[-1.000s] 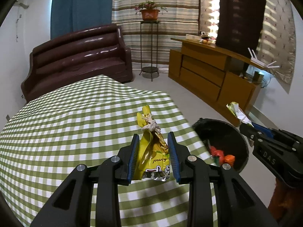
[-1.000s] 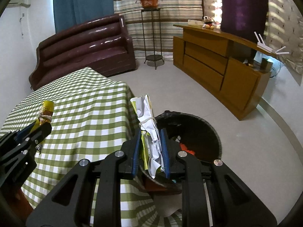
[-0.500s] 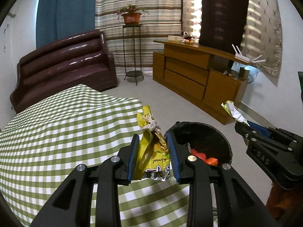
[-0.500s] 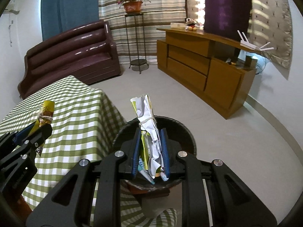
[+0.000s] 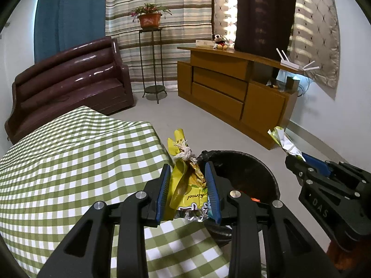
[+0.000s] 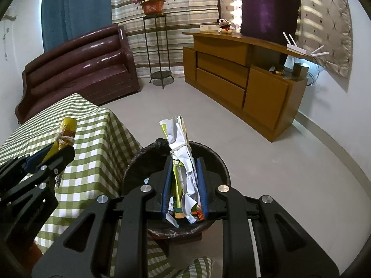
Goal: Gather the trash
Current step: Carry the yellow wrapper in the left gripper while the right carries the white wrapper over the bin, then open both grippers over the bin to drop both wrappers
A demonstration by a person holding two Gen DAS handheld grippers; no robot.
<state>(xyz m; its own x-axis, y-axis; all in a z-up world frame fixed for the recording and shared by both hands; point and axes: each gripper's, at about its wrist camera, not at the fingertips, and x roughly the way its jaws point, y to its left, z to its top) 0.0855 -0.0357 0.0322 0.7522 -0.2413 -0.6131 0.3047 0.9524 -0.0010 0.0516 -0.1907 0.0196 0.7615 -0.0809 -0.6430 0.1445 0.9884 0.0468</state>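
My left gripper (image 5: 187, 173) is shut on a crumpled yellow snack wrapper (image 5: 185, 183) tied with string, held at the table corner beside the black trash bin (image 5: 262, 169). My right gripper (image 6: 184, 164) is shut on a white and green paper bundle (image 6: 183, 153) tied with string, held right over the black trash bin (image 6: 218, 157). Orange and red trash lies inside the bin. The right gripper (image 5: 299, 159) with its bundle shows at the right of the left wrist view. In the right wrist view the left gripper (image 6: 58, 149) with the yellow wrapper (image 6: 66, 131) sits at the left.
A table with a green checked cloth (image 5: 76, 169) fills the left. A brown sofa (image 5: 67, 78), a metal plant stand (image 5: 151, 64) and a wooden sideboard (image 5: 234, 88) stand along the far walls. Pale floor (image 6: 266, 162) lies around the bin.
Both grippers have moved to the right, off the table toward the bin. The right gripper's bundle now hangs over the bin opening, and the left gripper's wrapper is at the table corner.
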